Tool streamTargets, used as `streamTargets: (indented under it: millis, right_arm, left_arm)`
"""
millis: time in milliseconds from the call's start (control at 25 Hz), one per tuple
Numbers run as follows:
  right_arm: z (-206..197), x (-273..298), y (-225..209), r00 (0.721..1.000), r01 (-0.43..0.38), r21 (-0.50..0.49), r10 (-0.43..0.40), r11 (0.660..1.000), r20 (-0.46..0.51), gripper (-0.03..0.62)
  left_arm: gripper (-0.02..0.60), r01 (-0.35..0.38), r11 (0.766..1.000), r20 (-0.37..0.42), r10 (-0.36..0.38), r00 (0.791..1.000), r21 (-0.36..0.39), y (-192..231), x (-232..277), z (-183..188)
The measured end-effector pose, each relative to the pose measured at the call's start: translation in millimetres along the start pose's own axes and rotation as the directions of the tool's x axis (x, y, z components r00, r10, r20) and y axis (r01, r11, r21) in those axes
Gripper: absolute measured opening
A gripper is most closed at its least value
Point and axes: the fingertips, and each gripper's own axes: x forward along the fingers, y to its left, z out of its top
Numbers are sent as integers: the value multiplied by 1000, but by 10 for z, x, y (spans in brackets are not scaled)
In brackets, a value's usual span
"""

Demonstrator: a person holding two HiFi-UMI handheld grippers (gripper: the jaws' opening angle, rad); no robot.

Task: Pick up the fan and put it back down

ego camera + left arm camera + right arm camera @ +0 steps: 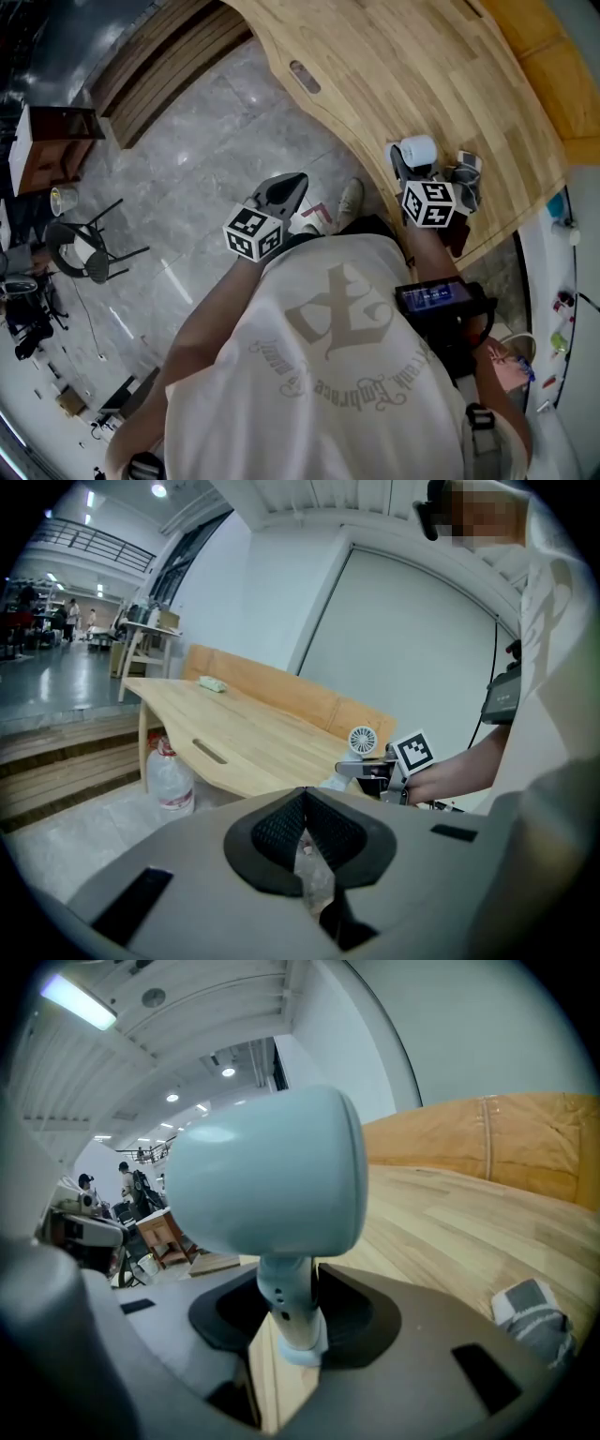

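Note:
A small white fan (417, 150) stands near the front edge of the curved wooden table (422, 66). In the right gripper view its round head (267, 1171) fills the middle, and its stem runs down between the jaws. My right gripper (289, 1321) has both pads against that stem, shut on the fan. From the left gripper view, the fan (362, 740) and the right gripper (375, 771) show at the table's near end. My left gripper (292, 183) hangs over the floor left of the table, its jaws (305, 808) shut with nothing in them.
A grey-and-white folded item (530, 1312) lies on the table right of the fan. A water bottle (169, 775) stands on the floor under the table. A small green object (212, 684) lies at the far end. A black chair (89, 253) and wooden cabinet (52, 145) stand far left.

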Motion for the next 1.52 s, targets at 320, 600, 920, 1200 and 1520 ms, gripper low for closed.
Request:
streamTargets:
  millis: [320, 600, 920, 1200, 1520]
  right_arm:
    - [235, -90, 710, 991, -130, -23, 131, 991, 26, 153]
    - [242, -217, 1292, 969, -244, -56, 246, 968, 24, 153]
    - [299, -402, 2143, 920, -387, -54, 389, 921, 38, 153]
    - [330, -607, 3070, 870, -481, -127, 490, 867, 51, 153]
    - [198, -1033, 3503, 843, -521, -123, 532, 844, 82, 153]
  left_arm:
    - [11, -53, 998, 75, 54, 996, -20, 130, -470, -4]
    - [11, -42, 998, 153, 48, 987, -40, 21, -940, -173]
    - [11, -118, 989, 169, 131, 977, -85, 111, -1541, -512]
    - [11, -147, 985, 198, 162, 967, -87, 285, -2267, -685]
    - [11, -100, 995, 208, 103, 973, -25, -2, -2567, -824]
